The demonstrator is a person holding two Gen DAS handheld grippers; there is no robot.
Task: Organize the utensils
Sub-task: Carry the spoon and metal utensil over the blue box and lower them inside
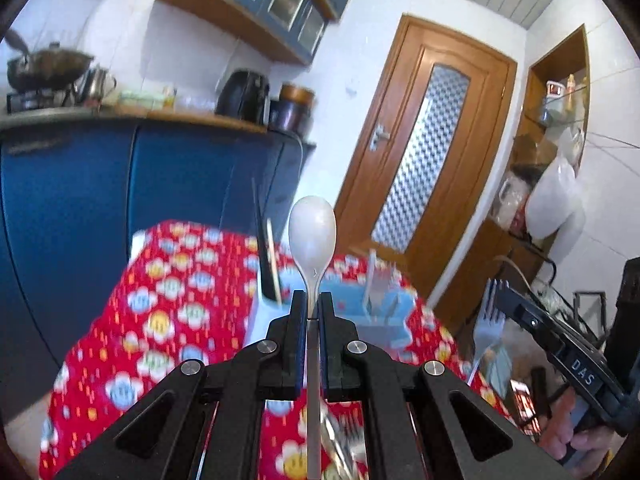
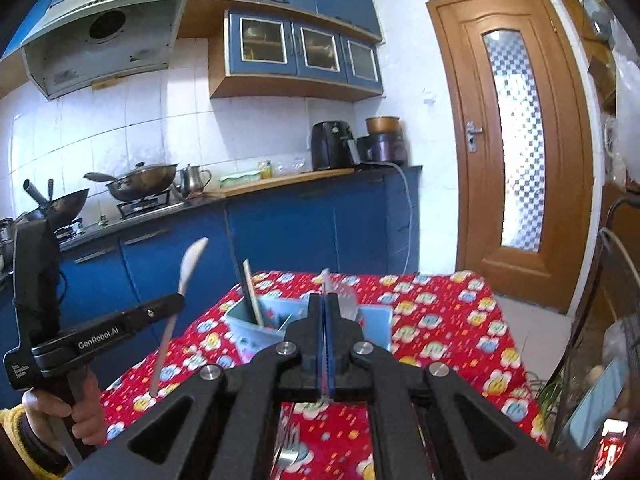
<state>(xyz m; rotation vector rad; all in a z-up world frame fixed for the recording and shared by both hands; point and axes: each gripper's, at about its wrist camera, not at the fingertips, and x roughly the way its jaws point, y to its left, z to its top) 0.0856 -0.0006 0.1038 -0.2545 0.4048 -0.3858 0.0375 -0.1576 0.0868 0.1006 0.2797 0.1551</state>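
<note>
My left gripper (image 1: 313, 300) is shut on the handle of a white spoon (image 1: 312, 236), which stands bowl up above the table. At the right edge of the left wrist view my right gripper (image 1: 504, 294) is shut on a pale fork (image 1: 486, 328), tines up. In the right wrist view the right gripper (image 2: 325, 300) pinches that fork (image 2: 325, 280) edge-on. At the left there, the left gripper (image 2: 179, 301) holds the spoon (image 2: 192, 264). Beyond both stands a light blue utensil holder (image 2: 256, 334) with chopsticks (image 2: 252, 300) and a metal fork (image 2: 349, 300) in it.
The table carries a red flowered cloth (image 2: 440, 320). Loose metal forks (image 2: 288, 452) lie on it under the grippers. A hand (image 2: 80, 404) grips the left handle. Blue kitchen cabinets (image 2: 280, 232) stand behind the table, a wooden door (image 2: 516, 140) to the right, and cluttered shelves at the far right.
</note>
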